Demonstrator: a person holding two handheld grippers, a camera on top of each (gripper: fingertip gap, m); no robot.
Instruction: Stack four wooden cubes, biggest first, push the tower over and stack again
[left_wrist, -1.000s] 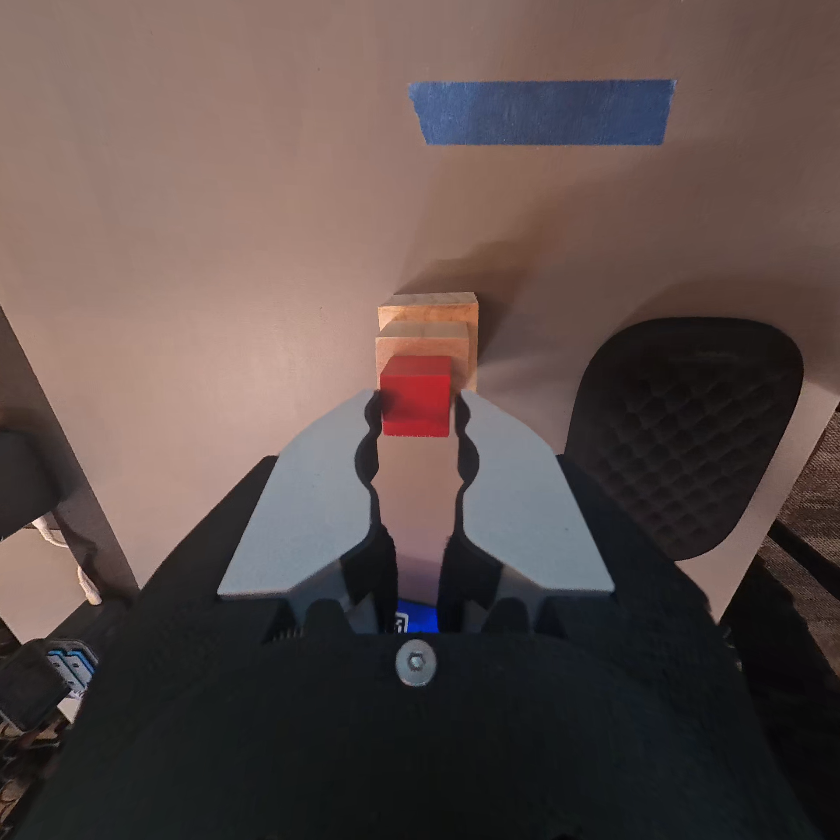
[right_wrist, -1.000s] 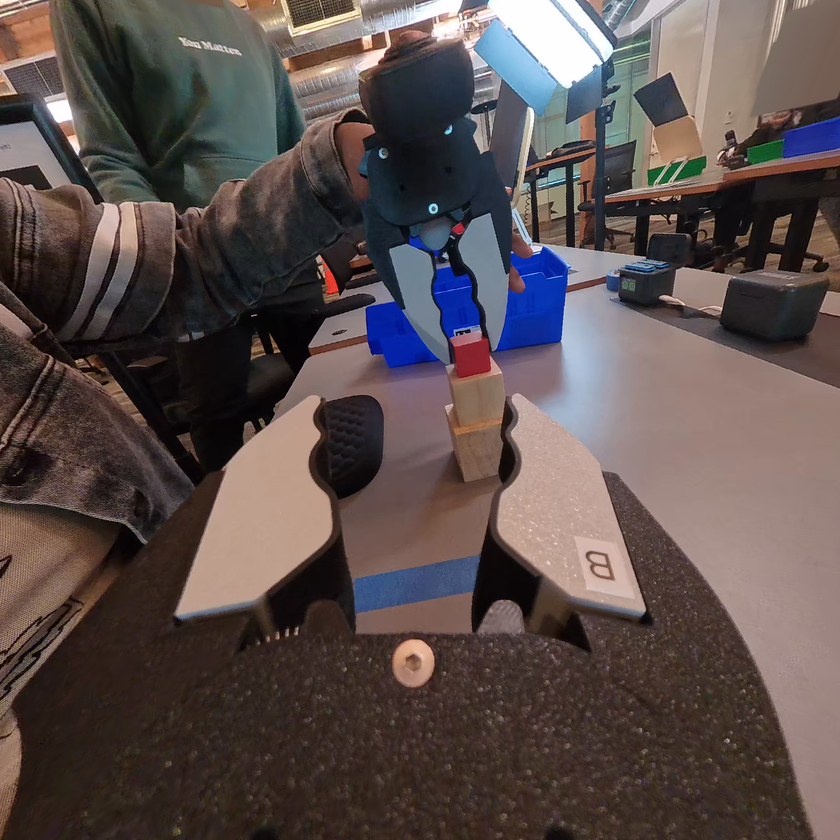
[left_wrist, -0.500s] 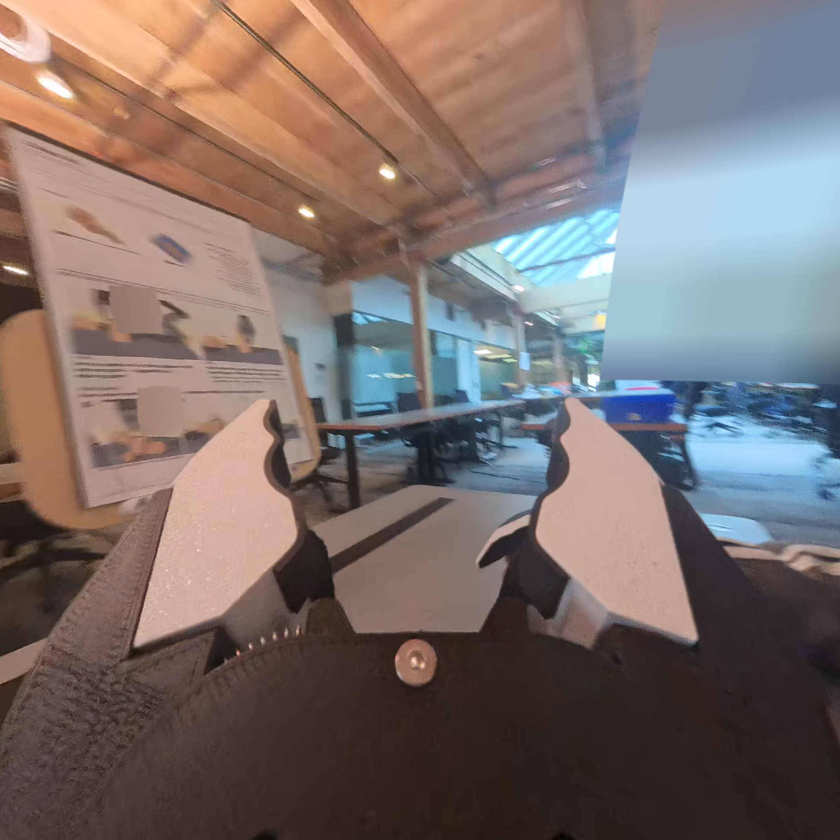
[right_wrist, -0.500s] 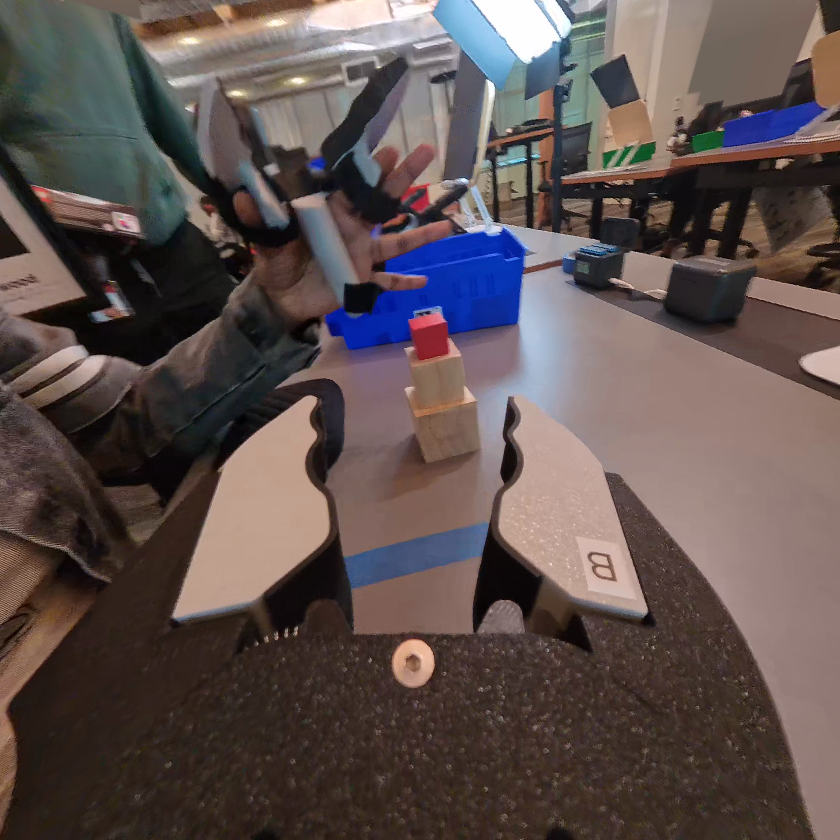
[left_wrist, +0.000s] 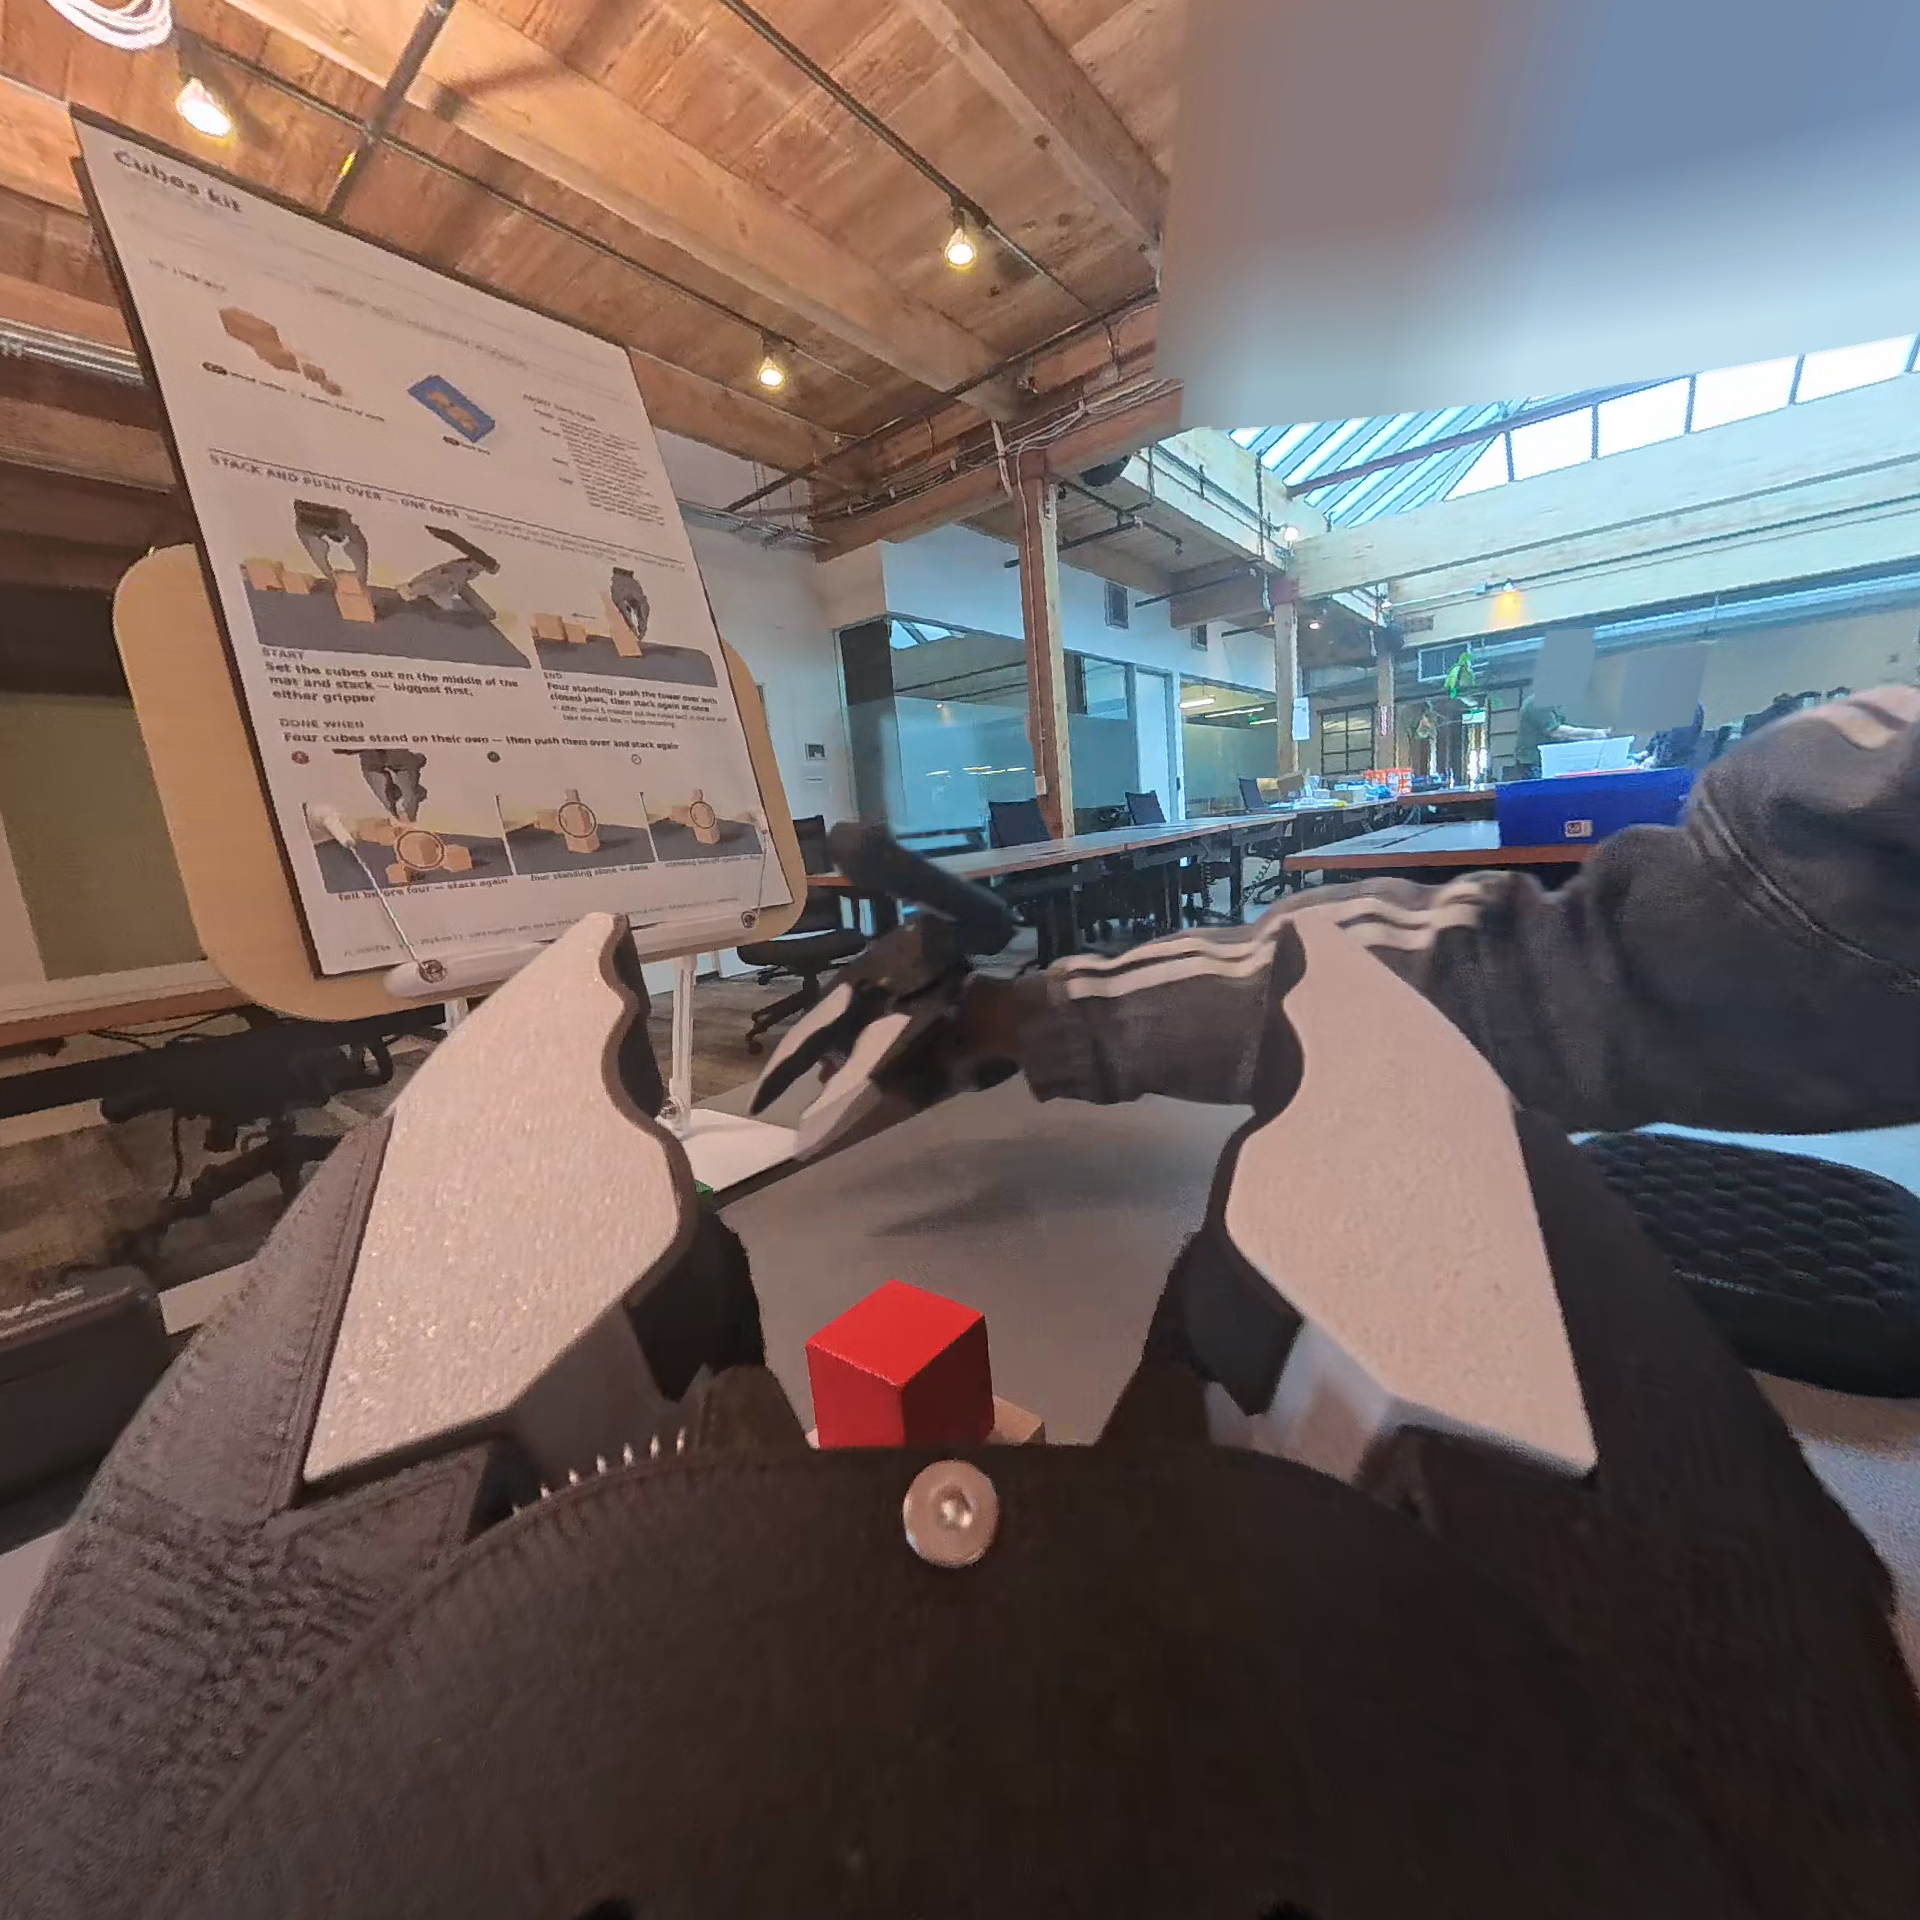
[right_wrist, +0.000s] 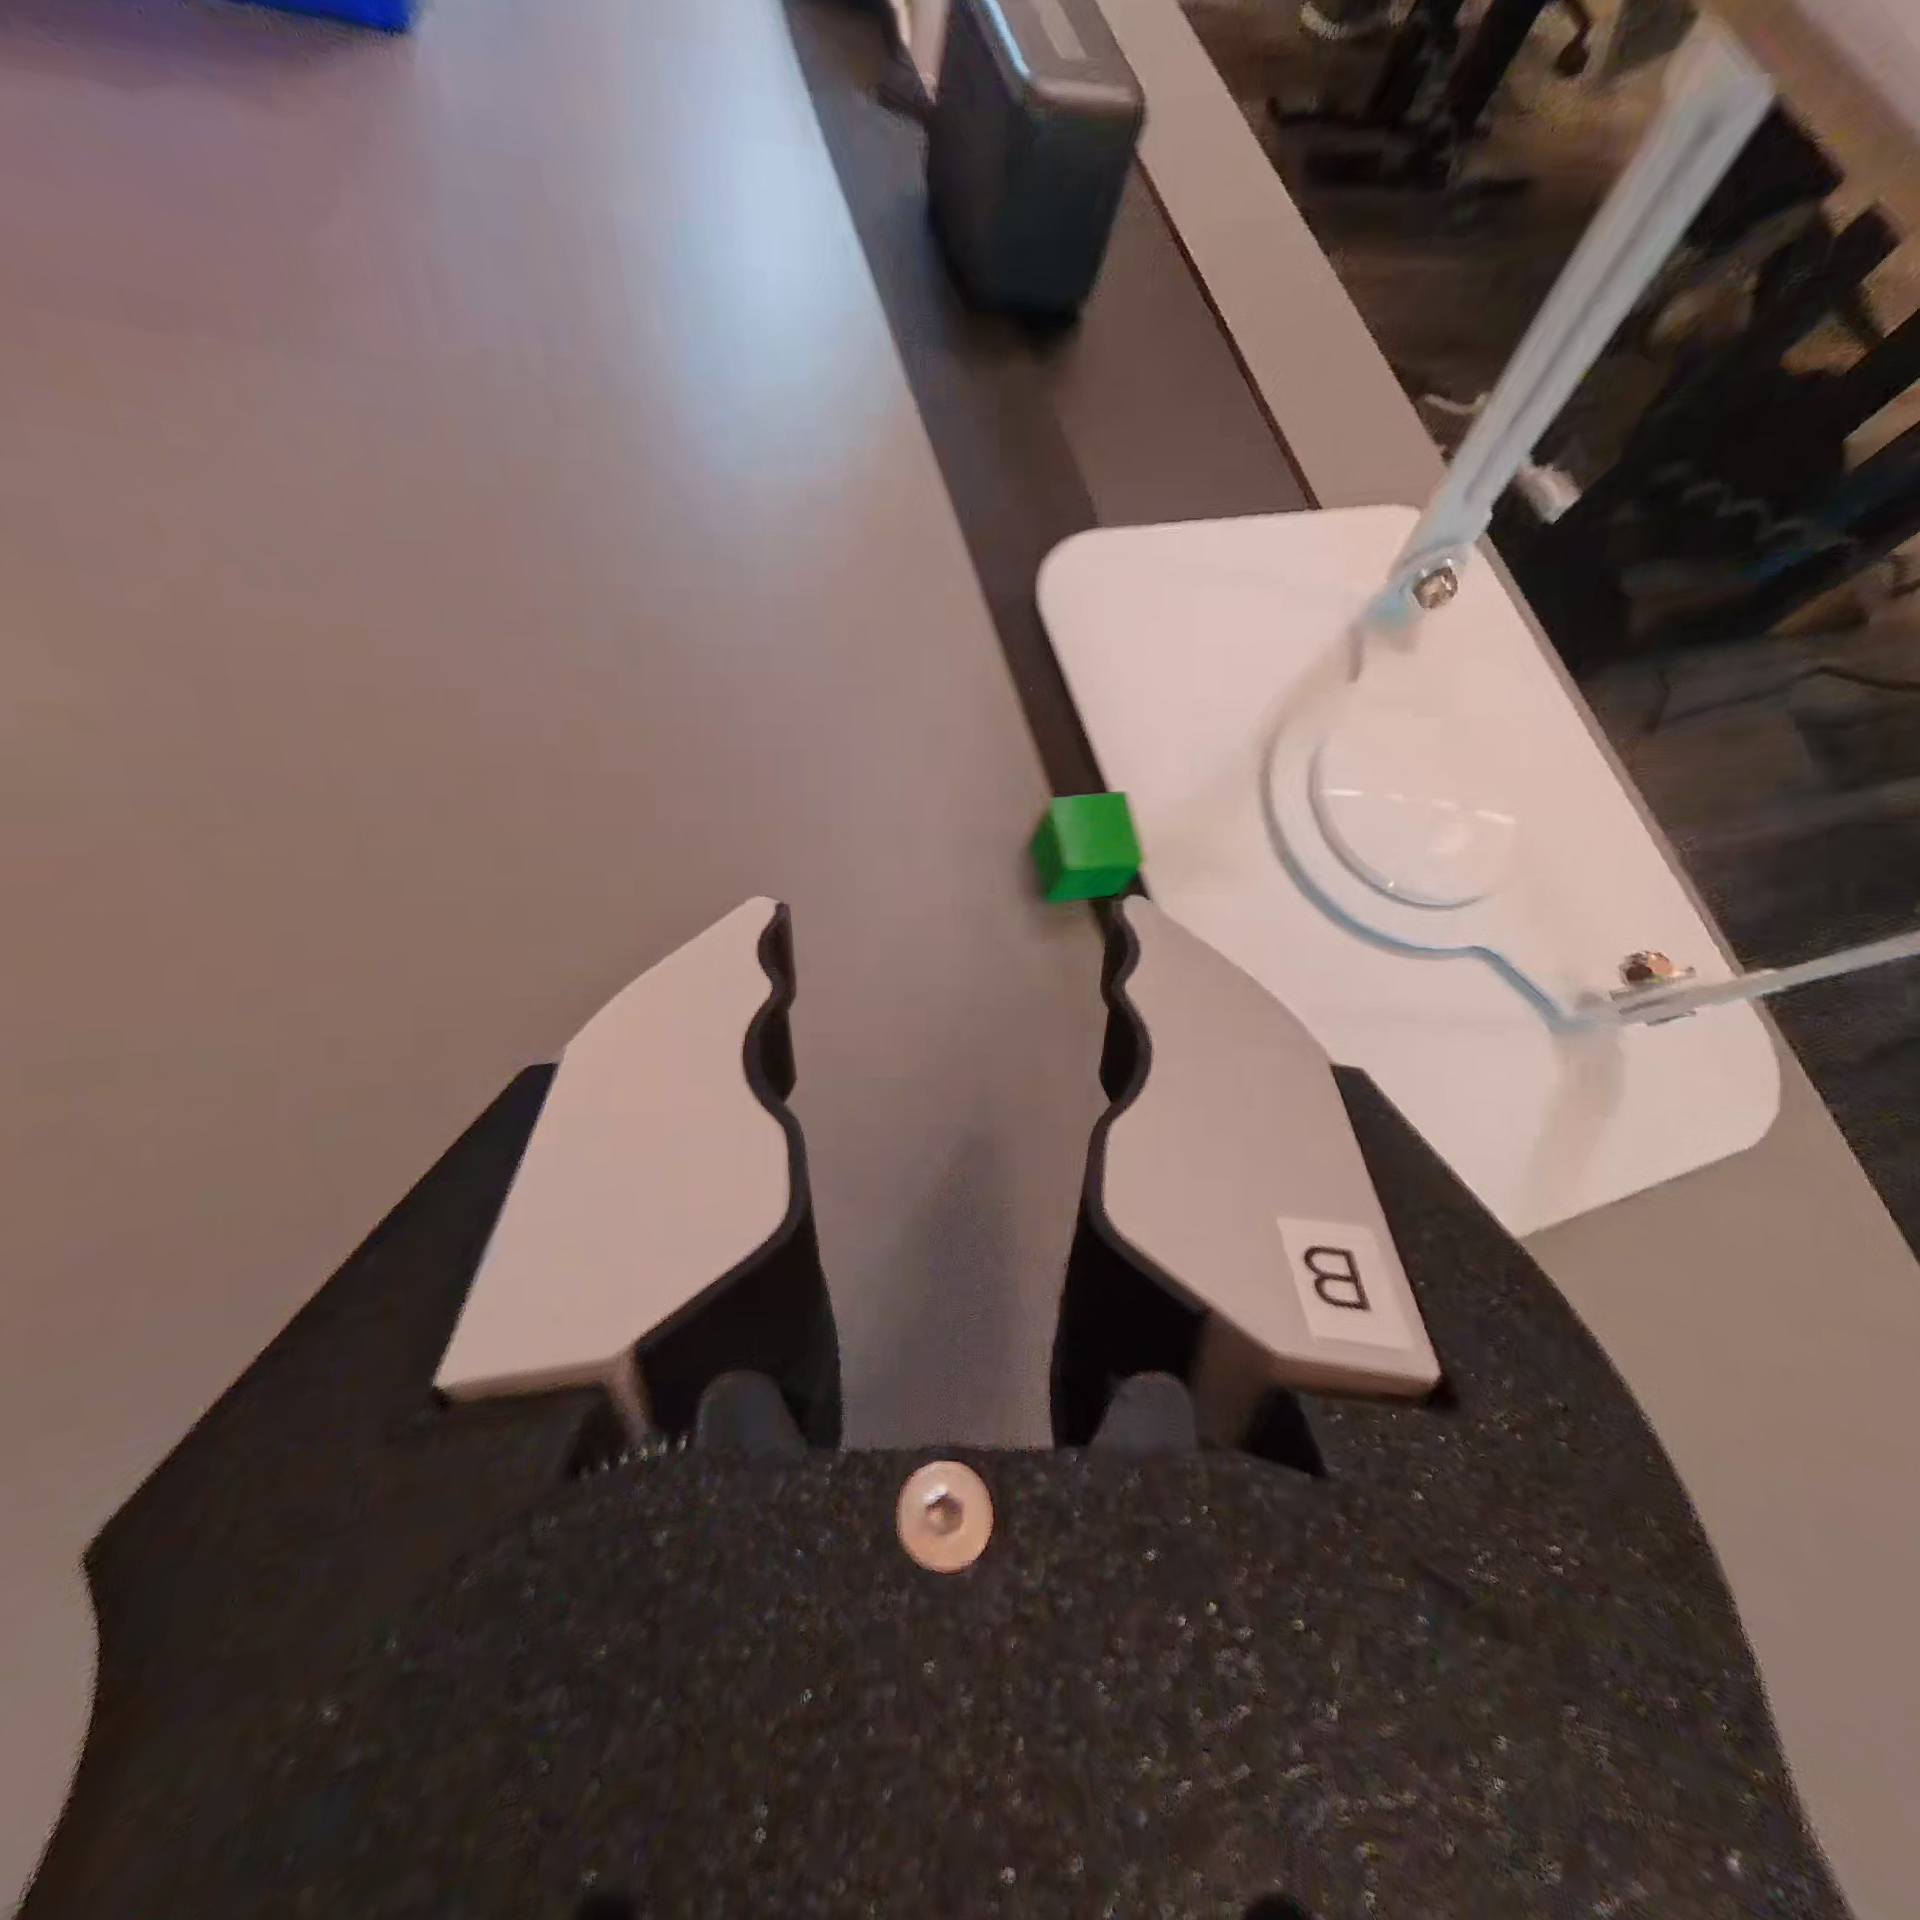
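Observation:
In the left wrist view my left gripper (left_wrist: 951, 940) is wide open and empty, raised and looking across the room. The red cube (left_wrist: 899, 1366) stands low between its fingers, not touched, on a plain wooden cube whose edge (left_wrist: 1016, 1420) just shows; the rest of the tower is hidden. My right gripper (right_wrist: 945, 916) is open and empty above the grey table (right_wrist: 416, 520). A small green cube (right_wrist: 1086, 847) sits just beyond its right fingertip (right_wrist: 1127, 920), against a white stand base (right_wrist: 1195, 665). The right gripper also shows farther off in the left wrist view (left_wrist: 831, 1070).
A board with an instruction sheet (left_wrist: 416, 582) stands on the white base at the table's edge. A dark grey box (right_wrist: 1023, 156) sits farther along a black strip (right_wrist: 997, 488). A black padded mat (left_wrist: 1745, 1247) lies to the right. A person's sleeve (left_wrist: 1455, 997) reaches across.
My left gripper let go of the red cube on the stack, opened wide and swung up and away. My right gripper turned from the tower to the green cube, its jaws a little narrower.

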